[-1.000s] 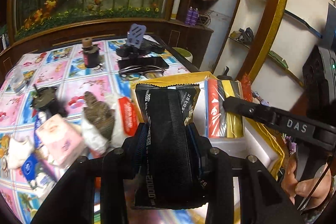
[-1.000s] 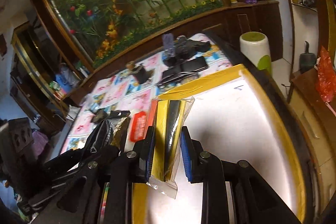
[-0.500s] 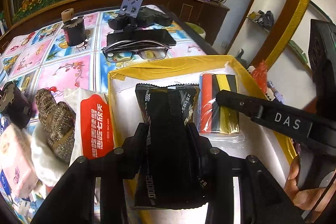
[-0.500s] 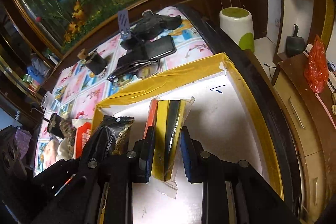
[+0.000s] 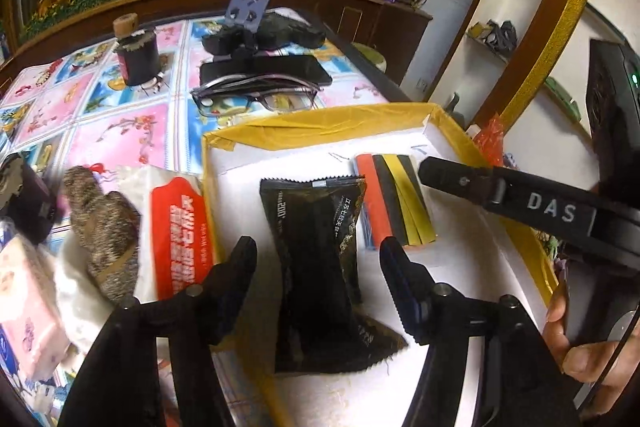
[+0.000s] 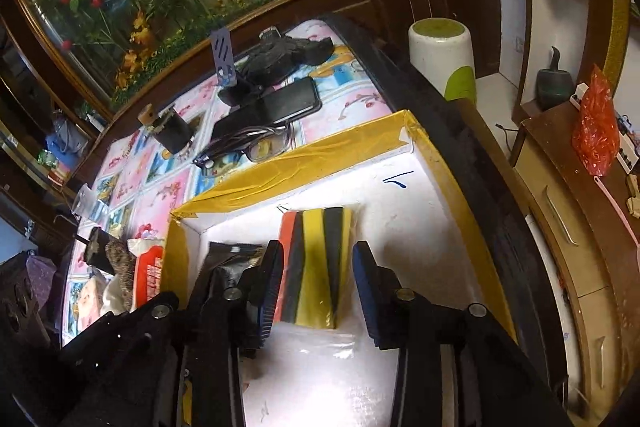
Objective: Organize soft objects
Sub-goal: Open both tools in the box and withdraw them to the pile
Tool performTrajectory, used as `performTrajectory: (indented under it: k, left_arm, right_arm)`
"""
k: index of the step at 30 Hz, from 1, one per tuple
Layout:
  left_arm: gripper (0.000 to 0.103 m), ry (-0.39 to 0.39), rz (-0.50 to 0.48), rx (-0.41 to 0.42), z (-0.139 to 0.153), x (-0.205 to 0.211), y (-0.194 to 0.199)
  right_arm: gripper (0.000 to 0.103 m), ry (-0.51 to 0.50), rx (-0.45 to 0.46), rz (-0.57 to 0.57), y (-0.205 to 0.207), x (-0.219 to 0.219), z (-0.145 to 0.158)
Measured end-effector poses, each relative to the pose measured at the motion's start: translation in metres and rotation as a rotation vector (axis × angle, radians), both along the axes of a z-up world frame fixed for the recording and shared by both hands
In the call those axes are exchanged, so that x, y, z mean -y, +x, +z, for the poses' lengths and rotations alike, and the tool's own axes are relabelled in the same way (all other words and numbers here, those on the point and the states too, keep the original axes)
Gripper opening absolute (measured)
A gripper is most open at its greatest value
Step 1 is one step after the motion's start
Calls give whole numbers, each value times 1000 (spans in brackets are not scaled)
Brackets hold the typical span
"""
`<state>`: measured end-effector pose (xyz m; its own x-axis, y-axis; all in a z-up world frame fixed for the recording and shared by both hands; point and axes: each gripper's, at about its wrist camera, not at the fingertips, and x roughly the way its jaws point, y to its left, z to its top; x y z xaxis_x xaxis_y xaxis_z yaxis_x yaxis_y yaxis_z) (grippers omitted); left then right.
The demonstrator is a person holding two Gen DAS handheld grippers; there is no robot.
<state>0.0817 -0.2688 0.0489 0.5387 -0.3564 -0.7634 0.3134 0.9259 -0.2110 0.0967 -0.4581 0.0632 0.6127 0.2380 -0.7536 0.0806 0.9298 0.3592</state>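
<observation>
Left tool (image 5: 318,263) opening around black packet (image 5: 320,267) — right tool (image 6: 318,267) opening, striped pack (image 6: 316,263) between, untouched, three o'clock.

I am looking down at a table (image 5: 132,131) that is wearing a bright flowered cloth. Sitting directly on it at the near right is a shallow white box (image 5: 320,125) with yellow taped edges. Just beyond the box, a pair of glasses (image 5: 256,97) is lying in front of a dark phone (image 5: 280,69), with a black jar (image 5: 136,61) standing farther left. At the near left, a red tissue pack (image 5: 180,231) is resting just beside the box, next to a brown knitted bundle (image 5: 108,227) and a pink pack (image 5: 28,307).
</observation>
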Motion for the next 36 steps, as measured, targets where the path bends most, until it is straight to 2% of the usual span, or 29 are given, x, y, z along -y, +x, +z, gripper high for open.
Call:
performTrajectory:
  k: [4, 6, 8, 12, 16, 20, 23, 27, 32, 34, 36]
  left_arm:
    - [63, -25, 11, 47, 10, -18, -18]
    - [63, -38, 24, 87, 16, -32, -32]
    - [63, -47, 20, 125, 22, -45, -48]
    - [63, -58, 12, 184, 31, -76, -80]
    - [69, -74, 29, 200, 34, -117, -106]
    - [71, -107, 100, 197, 29, -170, -126]
    - [76, -83, 175, 176, 18, -210, -133]
    - [76, -86, 271, 95, 2, -256, -128]
    - [76, -108, 325, 37, -14, -278, -118]
    - [76, -116, 329, 29, -18, -279, -116]
    - [76, -108, 336, 30, -22, -280, -113]
  right_arm:
    - [39, 33, 66, 20, -30, -9, 16]
    - [44, 42, 99, 39, -47, -18, 22]
    - [56, 49, 142, 58, -68, -30, 29]
    - [56, 67, 199, 104, -99, -54, 37]
    - [57, 110, 247, 180, -123, -86, 43]
    - [63, 120, 294, 263, -145, -127, 42]
    - [71, 120, 282, 346, -154, -161, 29]
    - [72, 120, 189, 425, -148, -200, -1]
    - [71, 37, 132, 417, -132, -220, -14]
    - [71, 19, 131, 411, -128, -223, -14]
    - [72, 28, 148, 452, -129, -229, -10]
